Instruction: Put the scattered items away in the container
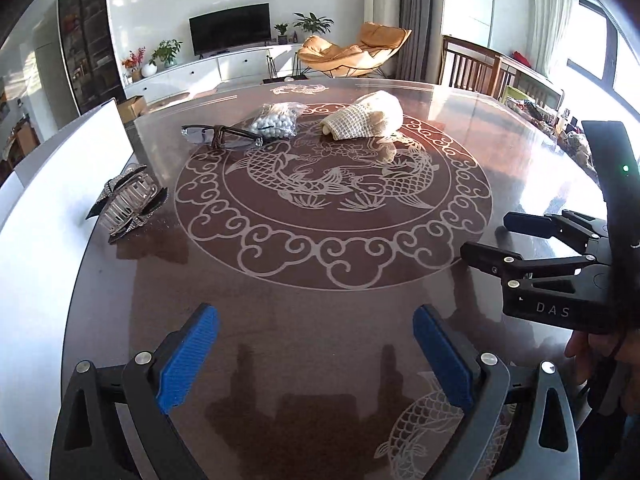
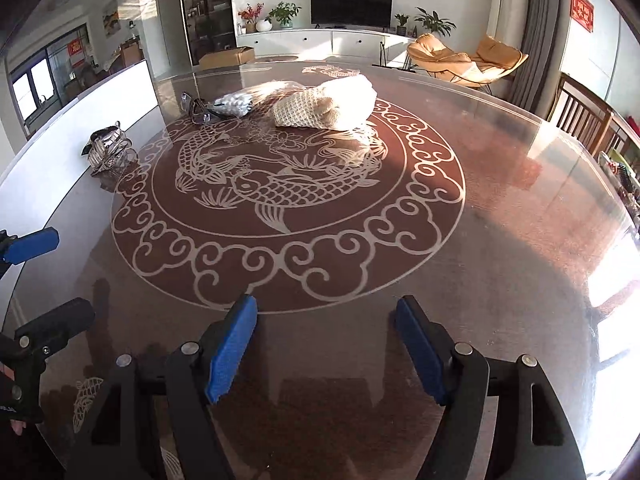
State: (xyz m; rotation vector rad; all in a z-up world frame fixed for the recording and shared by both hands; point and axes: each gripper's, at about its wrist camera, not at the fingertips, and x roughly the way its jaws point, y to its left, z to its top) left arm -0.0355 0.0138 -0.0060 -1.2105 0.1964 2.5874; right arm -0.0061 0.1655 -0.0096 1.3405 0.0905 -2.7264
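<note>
- Strong daylight enters from the windows on the right; the pane there is blown out to white.
- Glare spreads over the glossy dark-brown round table right of the right jaws.
- Soft shadows and finger reflections lie just ahead of both jaw pairs.
- Fisheye bending and dark vignette at all corners.
- Focus crisp; no motion blur.
</note>
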